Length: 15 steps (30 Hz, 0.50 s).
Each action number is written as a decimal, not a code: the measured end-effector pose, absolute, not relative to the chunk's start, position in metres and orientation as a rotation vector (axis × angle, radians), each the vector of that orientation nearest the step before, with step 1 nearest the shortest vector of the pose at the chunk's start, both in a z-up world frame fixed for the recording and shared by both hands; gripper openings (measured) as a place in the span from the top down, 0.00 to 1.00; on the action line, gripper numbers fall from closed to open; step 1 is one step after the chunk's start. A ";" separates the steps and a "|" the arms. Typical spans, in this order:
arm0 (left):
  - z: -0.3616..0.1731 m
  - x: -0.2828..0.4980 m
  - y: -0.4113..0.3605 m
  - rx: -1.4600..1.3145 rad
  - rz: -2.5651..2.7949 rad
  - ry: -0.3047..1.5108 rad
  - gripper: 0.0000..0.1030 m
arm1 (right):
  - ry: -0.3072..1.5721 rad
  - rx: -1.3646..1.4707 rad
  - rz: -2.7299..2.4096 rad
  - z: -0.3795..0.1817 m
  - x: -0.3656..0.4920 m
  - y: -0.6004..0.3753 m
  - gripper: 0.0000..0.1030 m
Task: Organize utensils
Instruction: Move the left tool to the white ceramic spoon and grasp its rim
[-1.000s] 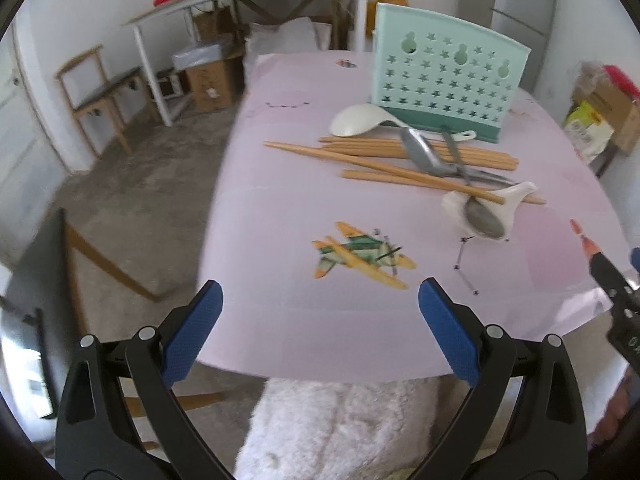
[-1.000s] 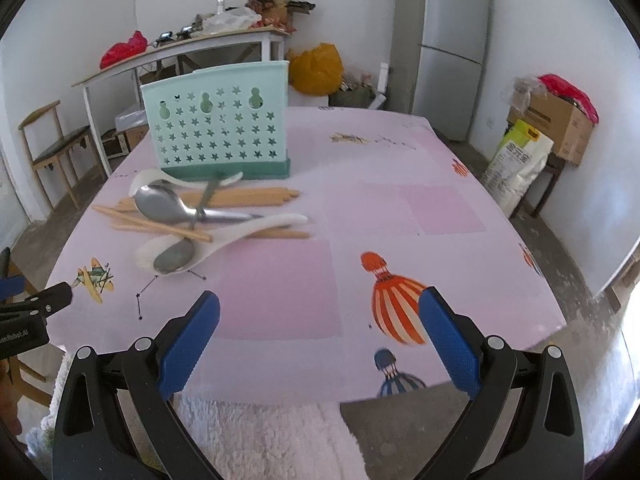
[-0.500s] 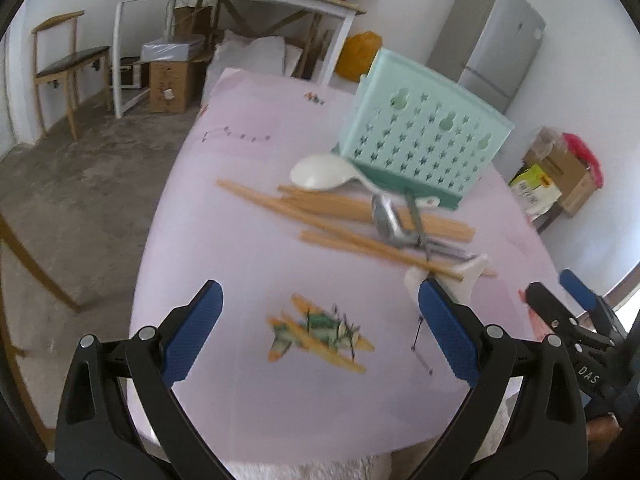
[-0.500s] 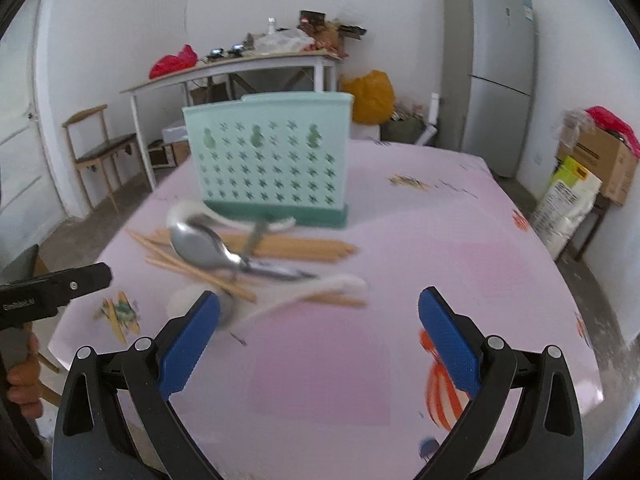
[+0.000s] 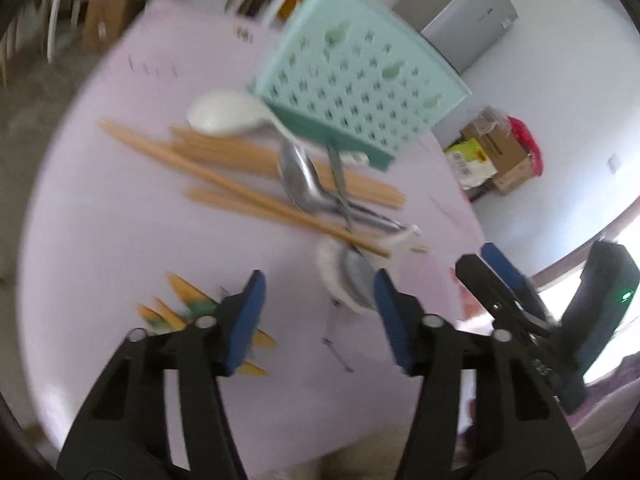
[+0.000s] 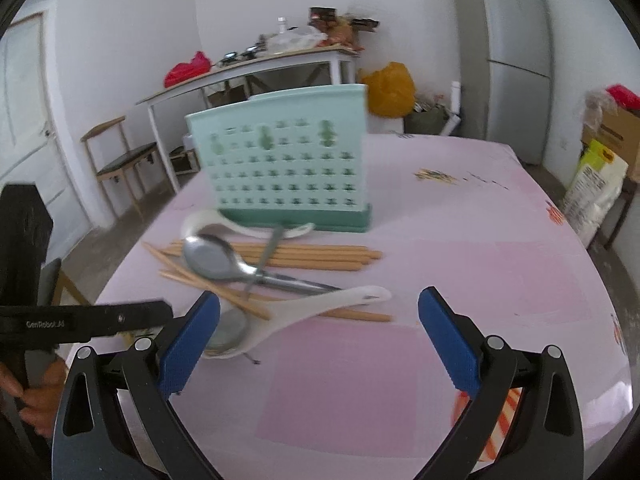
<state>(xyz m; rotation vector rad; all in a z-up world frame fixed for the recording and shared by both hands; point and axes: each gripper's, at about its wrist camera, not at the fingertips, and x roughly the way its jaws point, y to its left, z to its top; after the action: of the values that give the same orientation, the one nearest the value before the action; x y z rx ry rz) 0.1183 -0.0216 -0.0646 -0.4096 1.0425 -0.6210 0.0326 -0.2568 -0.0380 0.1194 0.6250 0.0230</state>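
A mint green utensil holder (image 6: 288, 160) stands on the pink table (image 6: 460, 240); it also shows in the left wrist view (image 5: 360, 84). In front of it lies a pile: wooden chopsticks (image 6: 312, 256), a metal spoon (image 6: 216, 258), a white ceramic spoon (image 6: 316, 308) with another metal spoon in its bowl, and a second white spoon (image 5: 228, 114) by the holder. My left gripper (image 5: 318, 308) is open, just short of the near white spoon (image 5: 340, 280). My right gripper (image 6: 320, 332) is open, with that white spoon's handle between its fingers' line.
A grey fridge (image 6: 504, 56) stands at the back right. A cluttered side table (image 6: 256, 68) and a wooden chair (image 6: 120, 160) stand at the back left. Cardboard boxes and bags (image 6: 604, 148) sit right of the table.
Both grippers have moved forward toward the utensil pile and come closer together. The left wrist view has tilted. Both stay open.
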 end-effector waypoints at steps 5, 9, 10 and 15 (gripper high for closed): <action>-0.076 0.121 -0.029 -0.494 -0.609 1.121 0.69 | 0.613 0.147 0.008 -0.038 0.026 -0.273 0.06; -0.085 0.123 -0.032 -0.578 -0.594 1.184 0.79 | 0.593 0.168 0.015 -0.037 0.018 -0.277 0.06; -0.087 0.124 -0.034 -0.598 -0.586 1.199 0.80 | 0.587 0.174 0.016 -0.037 0.015 -0.278 0.06; -0.093 0.126 -0.041 -0.662 -0.553 1.224 0.87 | 0.566 0.195 0.019 -0.032 0.005 -0.282 0.06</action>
<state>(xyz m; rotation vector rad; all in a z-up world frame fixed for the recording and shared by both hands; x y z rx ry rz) 0.1258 -0.0412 -0.0930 -0.6615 1.2243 -0.5526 0.0050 -0.2821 -0.0320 0.1954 0.5658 0.0189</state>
